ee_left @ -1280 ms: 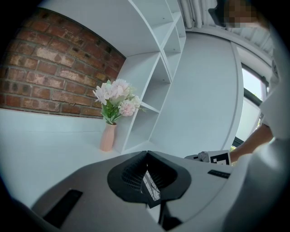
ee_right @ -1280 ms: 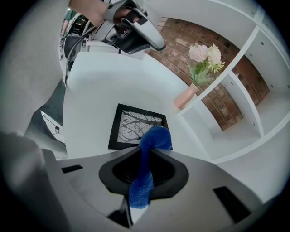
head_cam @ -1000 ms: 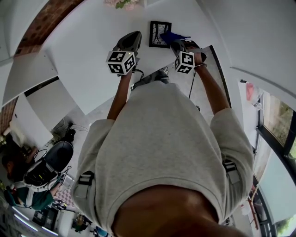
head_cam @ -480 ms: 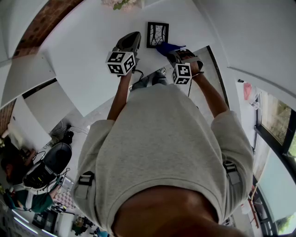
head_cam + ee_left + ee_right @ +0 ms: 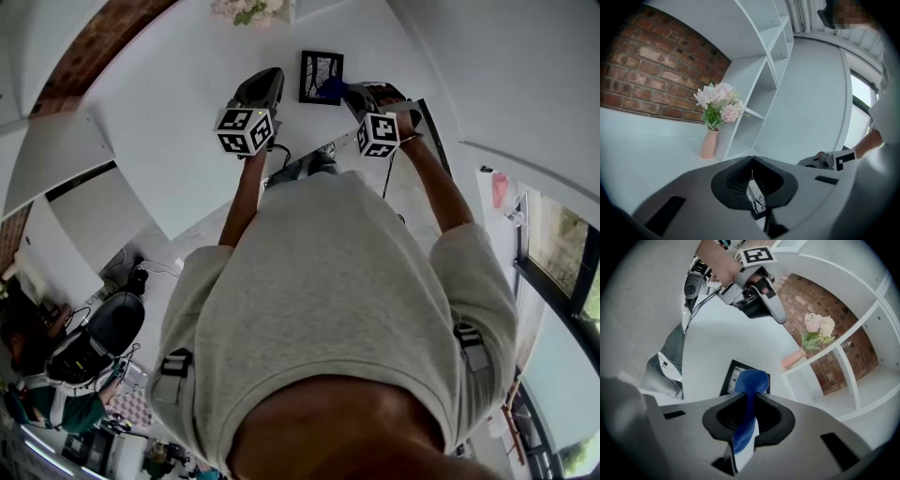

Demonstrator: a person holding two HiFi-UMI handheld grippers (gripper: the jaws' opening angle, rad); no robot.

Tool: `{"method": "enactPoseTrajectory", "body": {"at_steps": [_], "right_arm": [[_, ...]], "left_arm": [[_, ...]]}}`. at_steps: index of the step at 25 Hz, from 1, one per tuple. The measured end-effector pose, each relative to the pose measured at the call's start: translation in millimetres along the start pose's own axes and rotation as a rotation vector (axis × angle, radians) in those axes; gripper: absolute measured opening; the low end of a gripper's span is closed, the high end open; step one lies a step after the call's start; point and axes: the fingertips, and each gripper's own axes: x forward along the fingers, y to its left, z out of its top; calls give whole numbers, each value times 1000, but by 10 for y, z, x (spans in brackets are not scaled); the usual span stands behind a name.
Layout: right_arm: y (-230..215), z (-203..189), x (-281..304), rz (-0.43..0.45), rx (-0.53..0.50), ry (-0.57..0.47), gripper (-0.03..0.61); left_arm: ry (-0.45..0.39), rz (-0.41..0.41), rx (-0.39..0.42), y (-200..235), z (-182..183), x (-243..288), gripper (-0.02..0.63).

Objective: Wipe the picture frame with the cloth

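The picture frame (image 5: 319,71), black with a branch drawing, lies flat on the white table (image 5: 169,103) at the far side. My right gripper (image 5: 351,92) is shut on the blue cloth (image 5: 330,88), which rests on the frame's near right corner. In the right gripper view the cloth (image 5: 748,401) sticks out between the jaws over the frame (image 5: 732,377). My left gripper (image 5: 270,77) hovers just left of the frame, its jaws shut with nothing between them. A sliver of the frame (image 5: 755,199) shows through their narrow gap.
A pink vase of flowers (image 5: 711,123) stands at the table's far end beside a white shelf unit (image 5: 761,82) and a brick wall (image 5: 651,79). The table's right edge (image 5: 433,117) runs close to my right arm. An office chair (image 5: 108,328) is at lower left.
My right gripper has carried the blue cloth from the right of the frame down and leftward onto the frame's near right corner. The left gripper has stayed put.
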Motion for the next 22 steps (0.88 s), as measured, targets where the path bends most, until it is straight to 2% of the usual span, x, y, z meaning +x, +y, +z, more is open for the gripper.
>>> {"method": "enactPoseTrajectory", "body": {"at_steps": [5,12,16,22], "right_arm": [[-615,-66,214,-82,49,16,61],[-1051,-84,567,-96,60,49,61],[-1035,-108,700,-68,65,64,61],[-710,-30,730,4,33,61,61]], "left_arm": [[2,18,-2,92,5,-46,17],[9,43,-7,222,15,-98,17],[12,48,-14,248,3,-90,17],[22,42,-16,262,-13,-52,17]]}}
